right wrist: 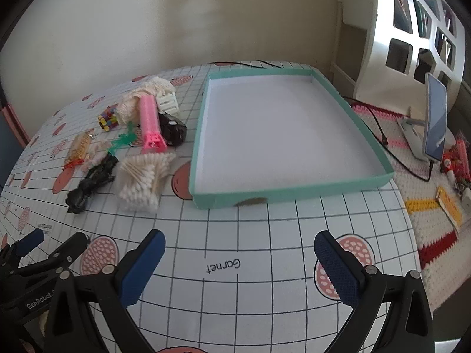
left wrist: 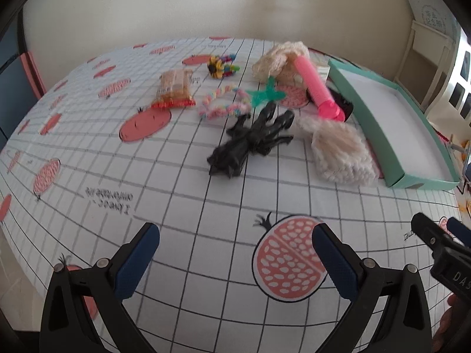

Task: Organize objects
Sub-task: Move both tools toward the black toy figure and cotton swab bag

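Observation:
A shallow teal box (right wrist: 294,192) (left wrist: 374,123) with a white floor stands empty on the table. Left of it lies a loose pile: a pack of cotton swabs (right wrist: 141,179) (left wrist: 338,153), a black crumpled bag (left wrist: 250,141) (right wrist: 91,182), a pink tube (left wrist: 315,88) (right wrist: 150,120), a green plastic piece (left wrist: 265,94), a pastel braided ring (left wrist: 223,103), a snack packet (left wrist: 175,88) (right wrist: 78,148), a colourful bead toy (left wrist: 222,64) (right wrist: 108,120) and cream knitwear (left wrist: 279,58) (right wrist: 147,94). My left gripper (left wrist: 235,261) and right gripper (right wrist: 240,270) hover open over the near table, holding nothing.
The round table wears a grid cloth with pomegranate prints (right wrist: 223,264). To the right, a crocheted mat (right wrist: 426,206) carries a phone on a stand (right wrist: 435,120), a cable and small items. A white cut-out shelf (right wrist: 412,29) stands behind. The wall is beyond the table.

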Motion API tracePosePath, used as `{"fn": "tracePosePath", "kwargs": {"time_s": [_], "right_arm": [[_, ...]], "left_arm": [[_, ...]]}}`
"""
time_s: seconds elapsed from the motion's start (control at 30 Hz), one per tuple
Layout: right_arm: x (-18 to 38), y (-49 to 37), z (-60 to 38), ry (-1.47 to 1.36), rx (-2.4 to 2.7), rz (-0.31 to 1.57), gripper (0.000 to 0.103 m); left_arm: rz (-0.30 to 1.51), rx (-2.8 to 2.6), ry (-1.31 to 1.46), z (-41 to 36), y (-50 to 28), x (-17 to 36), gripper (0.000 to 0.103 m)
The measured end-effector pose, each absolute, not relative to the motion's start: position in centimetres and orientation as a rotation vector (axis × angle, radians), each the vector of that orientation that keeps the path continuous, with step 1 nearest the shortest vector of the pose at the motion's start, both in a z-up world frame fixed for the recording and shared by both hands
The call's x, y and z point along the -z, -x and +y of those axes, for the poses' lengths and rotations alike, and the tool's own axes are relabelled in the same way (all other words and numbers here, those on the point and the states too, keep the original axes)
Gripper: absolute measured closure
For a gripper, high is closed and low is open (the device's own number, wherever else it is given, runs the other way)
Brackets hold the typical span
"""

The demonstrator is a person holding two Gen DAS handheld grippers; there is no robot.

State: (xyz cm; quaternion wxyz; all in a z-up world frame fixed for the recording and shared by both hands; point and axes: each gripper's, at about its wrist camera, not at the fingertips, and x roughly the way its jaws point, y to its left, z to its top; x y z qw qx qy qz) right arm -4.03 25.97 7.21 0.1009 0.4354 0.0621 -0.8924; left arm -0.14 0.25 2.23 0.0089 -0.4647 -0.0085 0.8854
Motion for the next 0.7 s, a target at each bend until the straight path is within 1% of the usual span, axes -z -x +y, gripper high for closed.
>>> {"fn": "tracePosePath", "kwargs": {"time_s": [0.13,0.37,0.5,0.7], "right_arm": [[-10.4,4.3,24.8,-1.239,2.620,0.223,0.001],[-14.8,5.6,22.3,-1.210,2.540,0.221,0.001],[-15.7,6.8,21.0,-1.250,2.488,0.227,0.001],[-14.3,8.6,18.8,-1.374,2.385,0.220,0.001]], "left_arm": [[-0.007,-2.759,1.427,0.2,0.9,-4.9,0.000],[-0.088,-2.723,1.511,-1.7,3.8,-9.0,0.000],[-0.066,-2.694,1.552,-2.1,5.6,-10.9,0.000],[-0.071,-2.662,1.660,-2.7,8.0,-11.0,0.000]]}}
